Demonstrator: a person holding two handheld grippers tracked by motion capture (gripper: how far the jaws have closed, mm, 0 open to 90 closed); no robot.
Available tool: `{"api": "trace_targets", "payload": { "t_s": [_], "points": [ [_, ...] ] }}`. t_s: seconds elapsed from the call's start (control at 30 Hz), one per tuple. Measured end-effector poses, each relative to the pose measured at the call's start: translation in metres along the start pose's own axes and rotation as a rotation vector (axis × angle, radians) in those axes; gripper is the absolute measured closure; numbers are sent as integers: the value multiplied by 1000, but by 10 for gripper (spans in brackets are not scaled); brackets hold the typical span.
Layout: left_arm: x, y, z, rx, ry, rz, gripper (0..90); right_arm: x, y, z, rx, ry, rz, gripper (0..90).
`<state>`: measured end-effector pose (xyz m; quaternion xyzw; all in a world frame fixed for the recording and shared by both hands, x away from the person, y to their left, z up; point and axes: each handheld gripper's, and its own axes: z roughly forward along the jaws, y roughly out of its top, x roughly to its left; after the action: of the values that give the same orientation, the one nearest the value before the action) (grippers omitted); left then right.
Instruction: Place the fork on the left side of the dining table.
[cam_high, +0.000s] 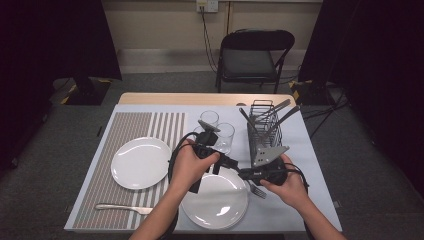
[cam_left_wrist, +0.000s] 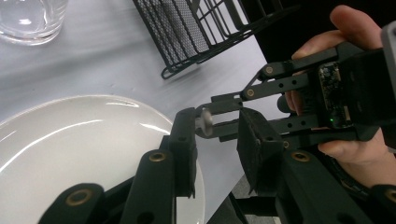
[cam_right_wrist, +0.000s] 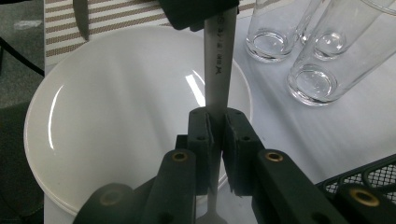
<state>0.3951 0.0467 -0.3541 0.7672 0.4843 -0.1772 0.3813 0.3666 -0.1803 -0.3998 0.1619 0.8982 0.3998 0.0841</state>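
The fork (cam_right_wrist: 218, 70) is in mid-air over the near plate (cam_high: 215, 205), handle running level between the two grippers; a handover from hand to hand seems to be the work in progress. The right gripper (cam_right_wrist: 215, 140) is pressed together on the lower handle, pads flat on both faces, with the neck of the fork dropping out of frame below them; in the high view its tines (cam_high: 258, 192) poke out beside the person's right hand. That firm pinch low down would leave the handle's free end exposed for the other tool. The left gripper (cam_left_wrist: 219, 140) stands at that free end: its jaws are spread, and the rounded handle tip (cam_left_wrist: 204, 122) sits just by the left pad, touching or barely apart, I cannot tell which, and the right pad stands off it. Holding it above the plate keeps the fork clear of the table during the swap. Beyond, two glasses (cam_high: 216, 129) stand together, the wire cutlery rack (cam_high: 265, 131) with more utensils to their right, a second plate (cam_high: 141, 162) on the striped mat (cam_high: 130, 135), and a knife (cam_high: 122, 207) at the mat's near edge.
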Motion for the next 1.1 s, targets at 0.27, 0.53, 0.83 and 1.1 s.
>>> {"api": "trace_targets", "payload": {
  "t_s": [0.27,0.53,0.83,1.1],
  "points": [
    [6,-4,3,-15,-15,-21,717,3,0,-1,-6,-14,-11,825],
    [11,-9,7,-43,-37,-47,758,5,-1,1,-10,-13,-8,824],
    [16,-14,12,-72,-37,-55,810,6,-2,5,-8,-19,14,823],
    [20,-18,17,-72,-35,-51,828,7,-2,9,-9,-23,15,821]
  ]
}}
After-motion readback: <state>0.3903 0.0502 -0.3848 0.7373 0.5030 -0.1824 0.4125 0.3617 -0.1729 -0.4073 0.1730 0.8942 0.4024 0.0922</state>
